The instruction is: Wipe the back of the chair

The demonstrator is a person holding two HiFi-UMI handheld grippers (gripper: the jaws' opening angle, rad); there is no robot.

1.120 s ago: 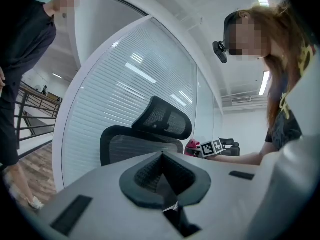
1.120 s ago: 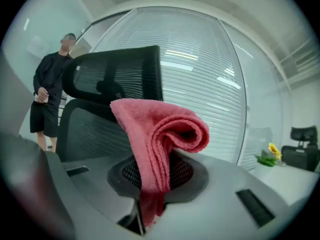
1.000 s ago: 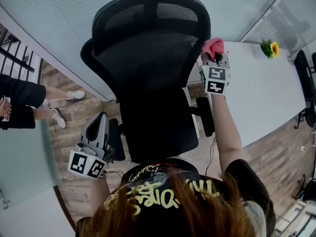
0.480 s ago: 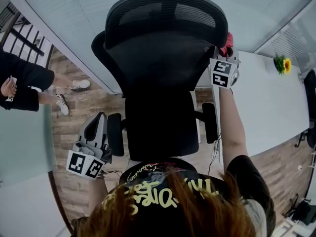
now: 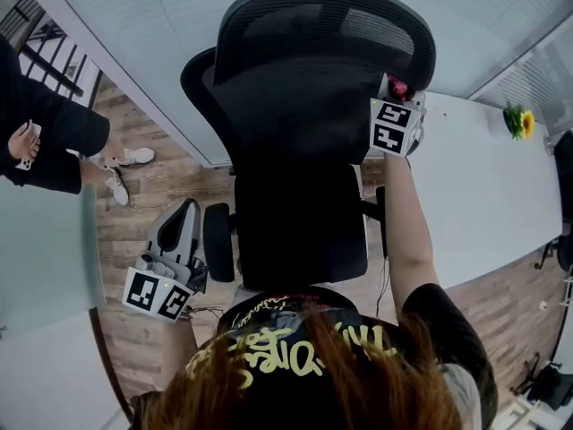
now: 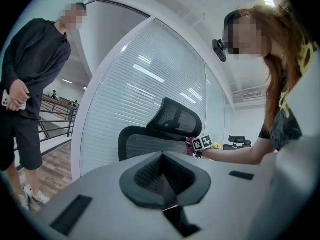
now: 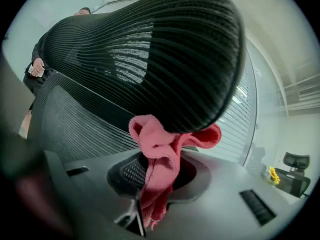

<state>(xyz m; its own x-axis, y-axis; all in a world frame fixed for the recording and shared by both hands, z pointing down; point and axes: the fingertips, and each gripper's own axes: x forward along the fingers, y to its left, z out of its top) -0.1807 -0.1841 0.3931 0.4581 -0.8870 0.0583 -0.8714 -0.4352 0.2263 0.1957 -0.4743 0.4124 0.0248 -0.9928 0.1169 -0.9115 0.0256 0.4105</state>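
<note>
Hanging low at the lower left of the head view, the left gripper (image 5: 166, 271) sits just beside the chair's padded armrest (image 5: 218, 240). Its fingers (image 6: 150, 176) are pressed together, with nothing between them.

Higher up, at the right edge of the chair back, the right gripper (image 5: 394, 124) has its fingers clamped on a pink cloth (image 7: 160, 154). The cloth is soft and nubby. It is crumpled into a loose knot above the fingers, and a frayed tail hangs down between them. In the right gripper view the knot touches the lower rim of the headrest (image 7: 150, 54).

The chair (image 5: 304, 195) fills the middle of the head view. It is black, with a smooth flat seat, a broad curved backrest (image 7: 75, 119) of fine see-through mesh, and a rounded headrest of ribbed mesh that catches the light in pale streaks.

Past the chair on the right lies a white counter (image 5: 483, 177) that carries a small yellow flower (image 5: 517, 122). A pale ribbed wall (image 5: 134, 25) runs across the top of the frame. At the upper left a bystander (image 5: 45, 133) in dark clothes stands on the wooden plank floor (image 5: 152, 204).
</note>
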